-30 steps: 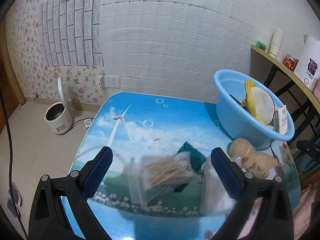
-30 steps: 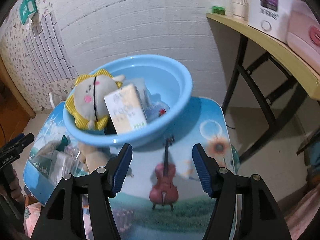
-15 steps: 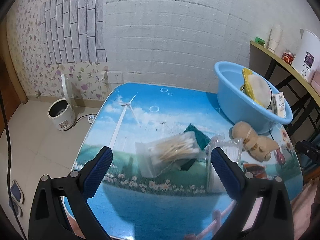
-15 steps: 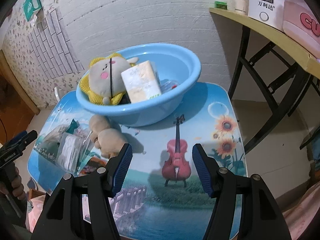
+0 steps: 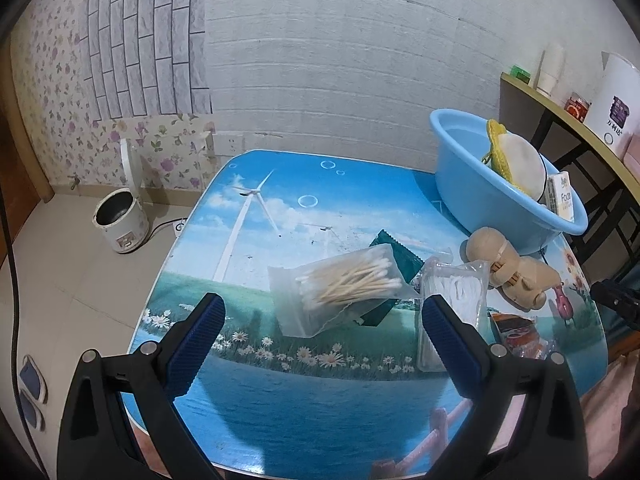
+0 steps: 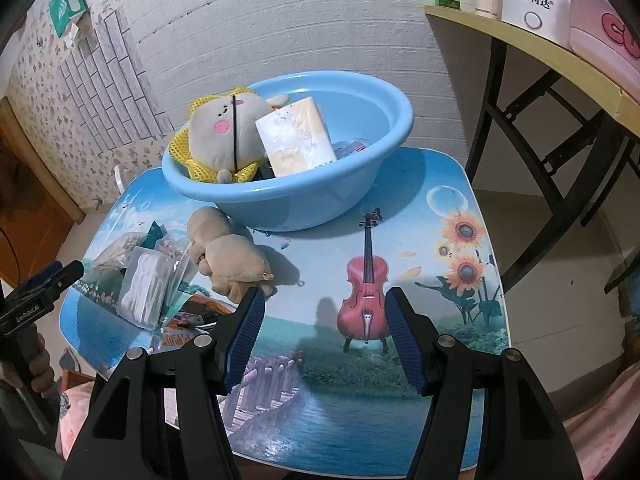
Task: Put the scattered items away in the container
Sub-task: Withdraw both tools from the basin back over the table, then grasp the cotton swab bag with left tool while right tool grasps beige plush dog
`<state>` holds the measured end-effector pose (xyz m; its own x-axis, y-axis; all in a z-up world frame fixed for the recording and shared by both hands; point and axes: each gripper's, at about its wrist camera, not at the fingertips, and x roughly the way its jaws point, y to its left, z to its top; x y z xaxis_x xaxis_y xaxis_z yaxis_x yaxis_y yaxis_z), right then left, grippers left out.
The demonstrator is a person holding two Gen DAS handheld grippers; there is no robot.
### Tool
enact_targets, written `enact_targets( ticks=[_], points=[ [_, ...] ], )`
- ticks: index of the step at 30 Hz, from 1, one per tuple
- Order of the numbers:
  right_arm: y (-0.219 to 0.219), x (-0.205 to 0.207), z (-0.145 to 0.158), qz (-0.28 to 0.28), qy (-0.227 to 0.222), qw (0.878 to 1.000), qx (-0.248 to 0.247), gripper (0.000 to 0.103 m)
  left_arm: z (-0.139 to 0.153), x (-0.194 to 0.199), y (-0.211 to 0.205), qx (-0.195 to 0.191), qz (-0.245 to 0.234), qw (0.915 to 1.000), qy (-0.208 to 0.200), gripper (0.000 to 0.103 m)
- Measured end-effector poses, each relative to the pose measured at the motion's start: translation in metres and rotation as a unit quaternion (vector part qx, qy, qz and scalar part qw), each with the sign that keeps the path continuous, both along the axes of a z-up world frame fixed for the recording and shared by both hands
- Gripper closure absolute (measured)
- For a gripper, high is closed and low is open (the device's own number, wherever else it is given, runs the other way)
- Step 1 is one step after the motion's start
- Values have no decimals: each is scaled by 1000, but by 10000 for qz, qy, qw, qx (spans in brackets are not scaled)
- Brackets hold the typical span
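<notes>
- Blue plastic basin stands at the far side of the table, near the white brick wall; in it lie a grey plush with a yellow mesh wrap, a pale tissue pack leaning against the plush, and a small packet with red print behind the pack.
- Tan plush toy lies on the table just beside the basin's near wall, outside it.
- Clear bag of cotton swabs lies near the middle of the table, partly on top of a dark green sachet.
- Clear packet of white floss picks lies just right of the swab bag, between it and the tan plush.
- Orange-red snack wrapper lies flat at the table's near edge, beside the floss packet.
- Left gripper hovers above the table's near edge with jaws spread wide and nothing between them; the swab bag sits ahead of the gap.
- Right gripper hovers over the violin print, jaws likewise spread and empty, the tan plush just off its left finger.
- White rice cooker sits on the floor by the floral wallpaper.
- Yellow-topped shelf to the right carries paper cups and a white appliance.
</notes>
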<state>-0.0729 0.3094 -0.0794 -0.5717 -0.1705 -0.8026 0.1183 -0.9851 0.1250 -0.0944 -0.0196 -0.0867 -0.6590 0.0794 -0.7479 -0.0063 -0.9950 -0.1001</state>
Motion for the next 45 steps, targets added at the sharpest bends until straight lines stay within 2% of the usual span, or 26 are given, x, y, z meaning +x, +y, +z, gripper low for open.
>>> enact_targets(
  ticks=[23, 36, 45],
  points=[
    [-11, -12, -14, 223, -191, 9994, -174, 45, -17, -17, 13, 6, -151, 9995, -267, 3],
    [-24, -19, -19, 578, -219, 9977, -268, 45, -24, -30, 17, 35, -189, 9991, -380, 3],
    [-43, -23, -26, 1093, -308, 9933, -193, 45, -29, -38, 22, 28, -236, 9988, -430, 3]
  ],
)
